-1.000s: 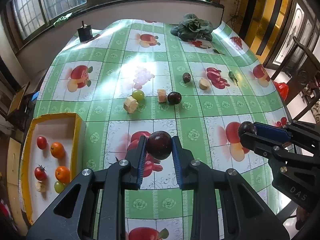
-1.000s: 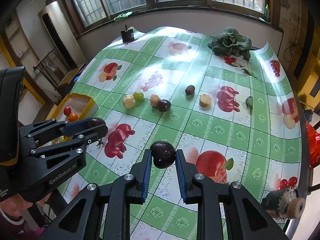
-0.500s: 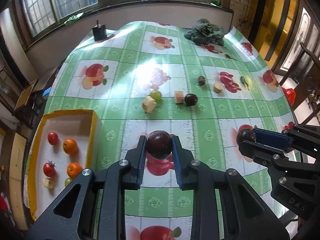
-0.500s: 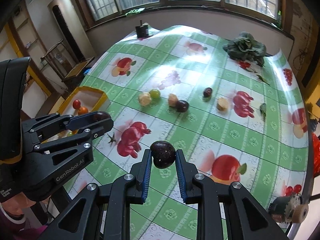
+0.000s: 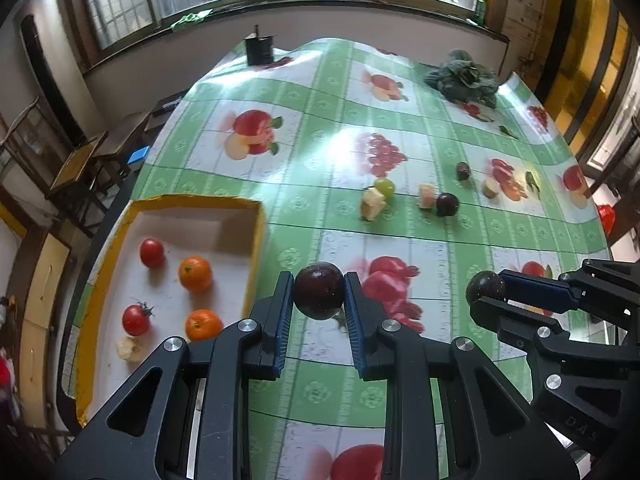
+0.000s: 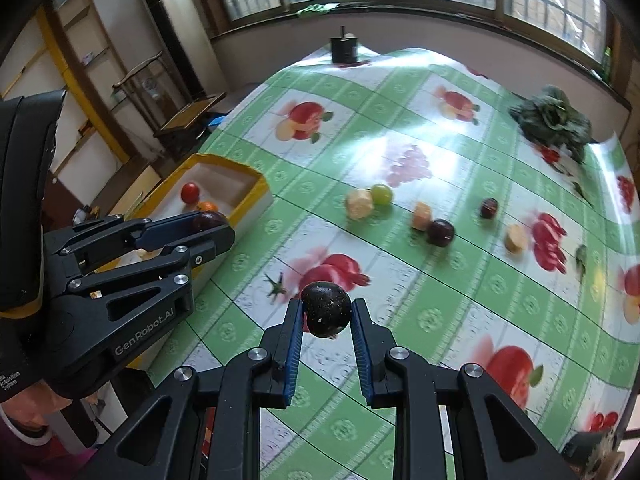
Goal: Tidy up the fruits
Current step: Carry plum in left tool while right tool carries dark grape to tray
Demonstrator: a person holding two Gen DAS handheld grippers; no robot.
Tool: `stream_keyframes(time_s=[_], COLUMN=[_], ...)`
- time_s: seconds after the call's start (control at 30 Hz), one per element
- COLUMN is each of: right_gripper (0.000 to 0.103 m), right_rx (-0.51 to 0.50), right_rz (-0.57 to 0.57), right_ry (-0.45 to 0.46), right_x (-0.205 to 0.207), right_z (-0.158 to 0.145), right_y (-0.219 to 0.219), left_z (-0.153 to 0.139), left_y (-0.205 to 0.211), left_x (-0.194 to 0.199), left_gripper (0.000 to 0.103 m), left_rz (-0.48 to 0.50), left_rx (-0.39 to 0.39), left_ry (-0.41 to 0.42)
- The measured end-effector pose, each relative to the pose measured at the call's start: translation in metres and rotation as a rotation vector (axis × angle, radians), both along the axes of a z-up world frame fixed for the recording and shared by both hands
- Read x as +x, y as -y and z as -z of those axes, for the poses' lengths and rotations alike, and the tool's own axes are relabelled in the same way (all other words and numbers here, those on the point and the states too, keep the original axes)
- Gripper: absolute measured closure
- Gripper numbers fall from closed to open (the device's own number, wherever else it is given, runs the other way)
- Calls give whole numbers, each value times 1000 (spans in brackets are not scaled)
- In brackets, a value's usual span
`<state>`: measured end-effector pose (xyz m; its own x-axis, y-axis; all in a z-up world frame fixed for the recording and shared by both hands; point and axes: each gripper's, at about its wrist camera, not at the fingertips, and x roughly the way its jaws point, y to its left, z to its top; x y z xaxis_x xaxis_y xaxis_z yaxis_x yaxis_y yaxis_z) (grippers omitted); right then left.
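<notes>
My left gripper [image 5: 319, 297] is shut on a dark red plum [image 5: 319, 295], held above the tablecloth just right of the yellow-rimmed tray [image 5: 256, 240]. My right gripper [image 6: 326, 315] is shut on a darker speckled plum [image 6: 326, 314]. In the left wrist view the right gripper [image 5: 486, 290] sits at the right with its plum [image 5: 485, 288]. In the right wrist view the left gripper [image 6: 212, 226] hangs by the tray [image 6: 256, 196] with its plum [image 6: 208, 221]. The tray holds tomatoes [image 5: 152, 253], oranges [image 5: 195, 274] and a pale piece [image 5: 129, 349].
On the green fruit-print tablecloth [image 5: 304, 128] lie a green grape [image 5: 384, 187], pale fruit chunks [image 5: 372, 206], a dark plum [image 5: 447, 204] and a smaller dark fruit [image 5: 463, 170]. A leafy vegetable [image 5: 464, 76] and a black holder [image 5: 259, 48] stand at the far edge. Chairs stand left of the table.
Both grippers have moved left across the table toward the tray, each still holding its plum. The tray now appears larger and closer in both views.
</notes>
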<state>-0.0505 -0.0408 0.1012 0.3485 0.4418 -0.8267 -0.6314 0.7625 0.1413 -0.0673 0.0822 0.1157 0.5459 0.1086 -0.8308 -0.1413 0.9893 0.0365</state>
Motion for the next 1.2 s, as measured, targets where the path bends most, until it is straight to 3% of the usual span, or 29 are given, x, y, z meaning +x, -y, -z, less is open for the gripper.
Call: stream_keyframes(time_s=[0.63,1.2], right_gripper=[80,80], right_rx=[-9,-23], right_rz=[-173,-358], right_ry=[-19,-78], right_x=[-11,-27], right_z=[10,34], right_y=[-81,-175], left_z=[9,33], left_y=[-82,-167], left_x=[-22,-72], left_gripper=[79,79], left_rz=[-176,-376], left_rx=[-8,-55], left_ry=[-27,-100])
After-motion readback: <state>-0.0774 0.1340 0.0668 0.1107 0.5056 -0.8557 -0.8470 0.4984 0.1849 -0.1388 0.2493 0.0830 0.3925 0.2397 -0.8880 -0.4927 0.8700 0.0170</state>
